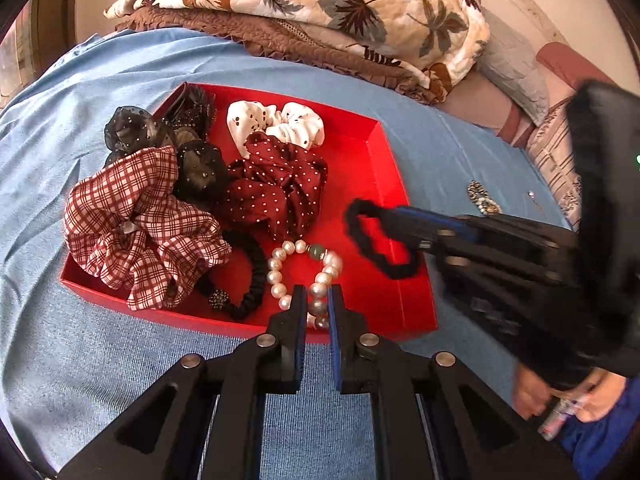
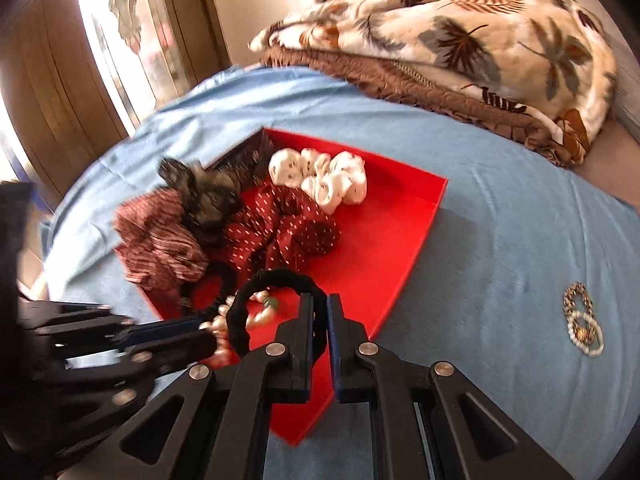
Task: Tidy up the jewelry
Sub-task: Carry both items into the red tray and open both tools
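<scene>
Meanwhile right fingers pinch a black hair tie above the red tray's bare corner; left fingers grip pearls.

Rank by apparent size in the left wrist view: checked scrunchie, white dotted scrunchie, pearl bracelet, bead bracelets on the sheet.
1. checked scrunchie, clearly largest.
2. white dotted scrunchie and pearl bracelet look similar; the bracelet is nearer, so unranked.
3. bead bracelets, smallest, though farthest.
</scene>
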Tool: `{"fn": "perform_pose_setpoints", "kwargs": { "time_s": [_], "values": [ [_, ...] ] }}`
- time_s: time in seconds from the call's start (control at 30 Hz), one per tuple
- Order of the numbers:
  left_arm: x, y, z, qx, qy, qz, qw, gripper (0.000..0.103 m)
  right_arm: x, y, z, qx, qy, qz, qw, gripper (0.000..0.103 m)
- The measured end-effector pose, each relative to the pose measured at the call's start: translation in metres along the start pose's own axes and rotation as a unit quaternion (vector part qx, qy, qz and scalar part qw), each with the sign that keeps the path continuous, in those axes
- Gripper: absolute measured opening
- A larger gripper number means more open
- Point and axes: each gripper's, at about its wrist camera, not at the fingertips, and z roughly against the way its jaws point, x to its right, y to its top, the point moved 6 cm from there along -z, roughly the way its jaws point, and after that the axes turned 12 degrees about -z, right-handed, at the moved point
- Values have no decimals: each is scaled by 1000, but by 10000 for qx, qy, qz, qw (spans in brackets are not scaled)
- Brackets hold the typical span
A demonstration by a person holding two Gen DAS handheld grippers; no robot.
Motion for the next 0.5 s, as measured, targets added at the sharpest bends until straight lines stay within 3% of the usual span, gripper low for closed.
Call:
{"fn": "perform_pose_setpoints", "kwargs": {
  "time_s": [0.17, 0.3, 0.5],
  "values": [
    [1, 0, 2, 138, -258, -17, 9996, 22, 1, -2, -15, -56, -257, 95, 9996, 9],
    [7, 1, 5, 242, -305, -125, 9992, 41, 5, 0, -16, -41, -327, 74, 9994, 9],
    [15, 2, 10, 373, -359, -303, 9982, 45, 6, 5, -12, 33, -306, -27, 9995, 10]
  ]
}}
